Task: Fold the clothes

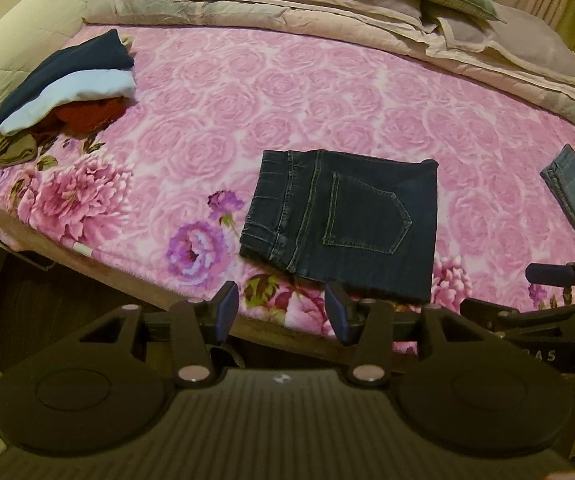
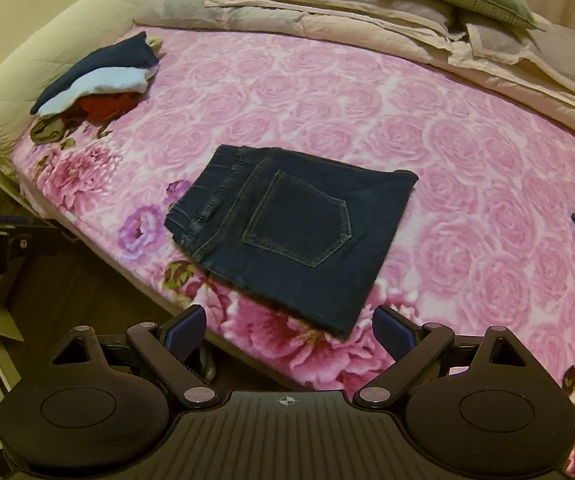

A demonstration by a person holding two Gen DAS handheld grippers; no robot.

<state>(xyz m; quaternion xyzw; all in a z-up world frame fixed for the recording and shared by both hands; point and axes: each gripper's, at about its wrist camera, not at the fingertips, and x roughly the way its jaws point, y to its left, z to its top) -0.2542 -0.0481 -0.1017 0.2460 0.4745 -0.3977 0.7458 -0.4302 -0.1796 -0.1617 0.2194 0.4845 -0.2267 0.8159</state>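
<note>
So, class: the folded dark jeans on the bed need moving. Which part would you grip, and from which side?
Probably the near hem edge of the dark jeans, from the bed's near side: that edge faces the open right gripper, and the layers there can be pinched together.

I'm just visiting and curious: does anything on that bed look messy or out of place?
Mostly tidy: the dark jeans lie neatly folded. The clothes pile at the far left corner looks untidy, a red garment bunched under the folded ones.
</note>
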